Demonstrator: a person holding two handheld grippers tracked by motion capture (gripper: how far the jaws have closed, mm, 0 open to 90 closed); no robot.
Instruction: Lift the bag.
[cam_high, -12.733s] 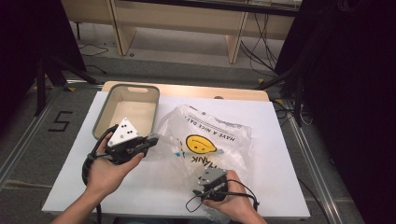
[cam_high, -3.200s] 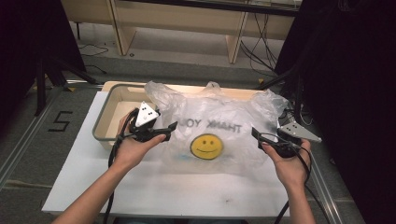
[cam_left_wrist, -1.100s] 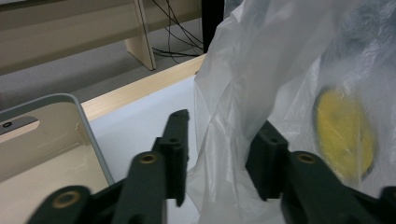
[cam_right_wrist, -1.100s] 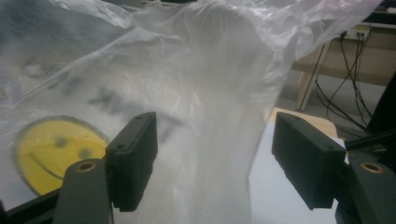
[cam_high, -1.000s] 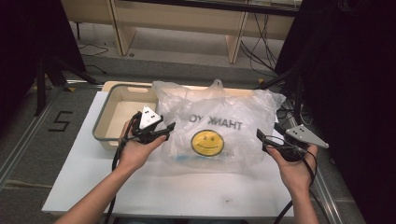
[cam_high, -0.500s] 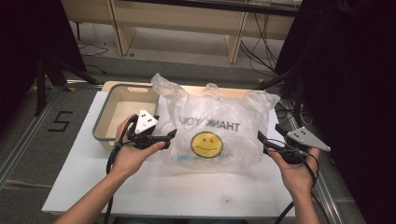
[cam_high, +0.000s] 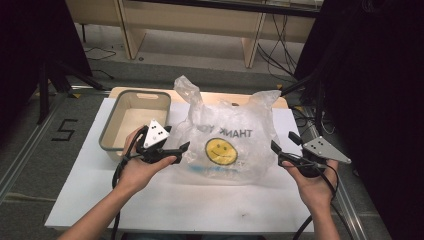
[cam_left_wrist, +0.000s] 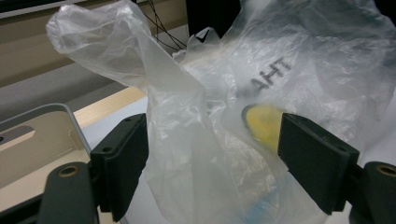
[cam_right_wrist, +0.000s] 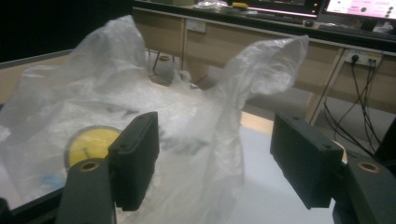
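Note:
A clear plastic bag (cam_high: 225, 135) with a yellow smiley (cam_high: 221, 151) and mirrored "THANK YOU" print stands puffed up on the white table (cam_high: 190, 200), both handles pointing up. My left gripper (cam_high: 181, 142) is at the bag's left side. Its jaws have just been opening and stand wide, with loose plastic (cam_left_wrist: 224, 93) between them in the left gripper view (cam_left_wrist: 212, 154), unpinched. My right gripper (cam_high: 282, 141) is at the bag's right edge. Its jaws have just been closing a little but stay wide apart (cam_right_wrist: 215, 158), with the bag's handle (cam_right_wrist: 261, 60) between them, not pressed.
A beige bin (cam_high: 140, 92) sits at the table's back left, just behind my left hand, and its rim (cam_left_wrist: 60, 109) also appears in the left gripper view. Wooden shelving legs and cables stand beyond the table. Dark curtains flank both sides.
The left jaws opened off the bag. The bag drew in narrower and puffed up, and its handles now stand upright. Both hands stayed nearly in place.

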